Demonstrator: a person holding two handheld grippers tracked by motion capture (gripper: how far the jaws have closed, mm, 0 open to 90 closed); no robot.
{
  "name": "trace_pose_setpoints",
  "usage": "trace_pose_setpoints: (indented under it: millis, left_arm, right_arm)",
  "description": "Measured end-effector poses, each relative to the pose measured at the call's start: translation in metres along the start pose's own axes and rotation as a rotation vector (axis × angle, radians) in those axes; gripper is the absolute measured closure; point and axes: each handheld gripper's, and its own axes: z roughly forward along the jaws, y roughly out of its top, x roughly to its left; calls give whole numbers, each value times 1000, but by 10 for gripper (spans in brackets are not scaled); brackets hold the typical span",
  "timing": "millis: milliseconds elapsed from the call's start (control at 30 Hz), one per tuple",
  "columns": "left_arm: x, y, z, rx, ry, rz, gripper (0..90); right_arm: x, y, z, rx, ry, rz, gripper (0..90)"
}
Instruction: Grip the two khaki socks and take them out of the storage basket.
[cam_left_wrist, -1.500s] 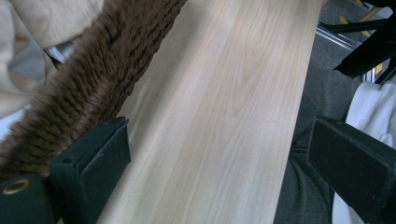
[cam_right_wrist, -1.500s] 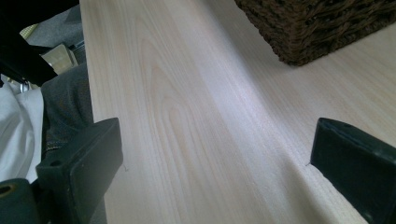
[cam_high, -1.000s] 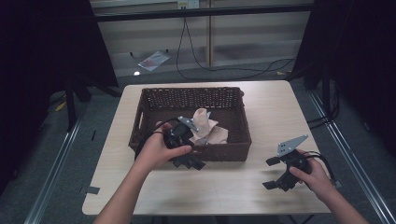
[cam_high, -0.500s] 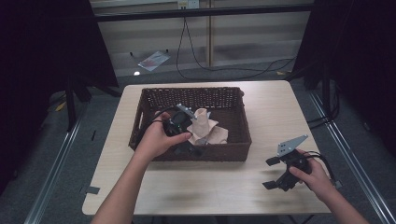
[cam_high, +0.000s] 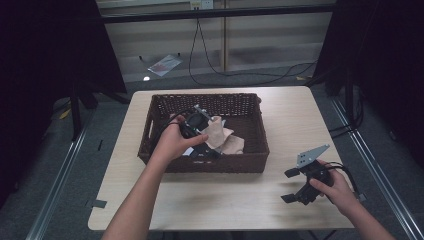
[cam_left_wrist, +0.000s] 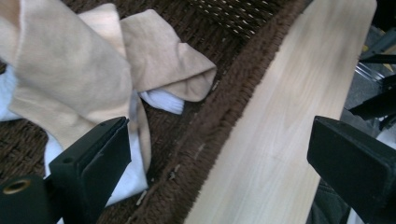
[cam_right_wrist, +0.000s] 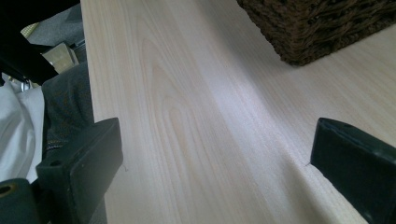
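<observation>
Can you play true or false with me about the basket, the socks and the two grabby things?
1. The left gripper is inside the brown basket. True.
2. The left gripper is squeezing a beige sock. False: its jaws stand wide open, with one jaw beside the sock.
3. The right gripper is over the basket too. False: it is over the bare table, to the right of the basket.
4. White cloth peeks out from under the beige socks. True.
5. The right gripper holds a sock. False: its jaws are open with only tabletop between them.
</observation>
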Motion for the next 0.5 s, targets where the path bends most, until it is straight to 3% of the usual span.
trace_pose_setpoints:
  millis: [267,500]
  left_arm:
    - [13,4,6,12,14,-40,61]
    - [23,8,14,0,36,-101,55]
  right_arm:
    - [0,0,0,1,0,0,16]
    - [0,0,0,-2,3,0,16]
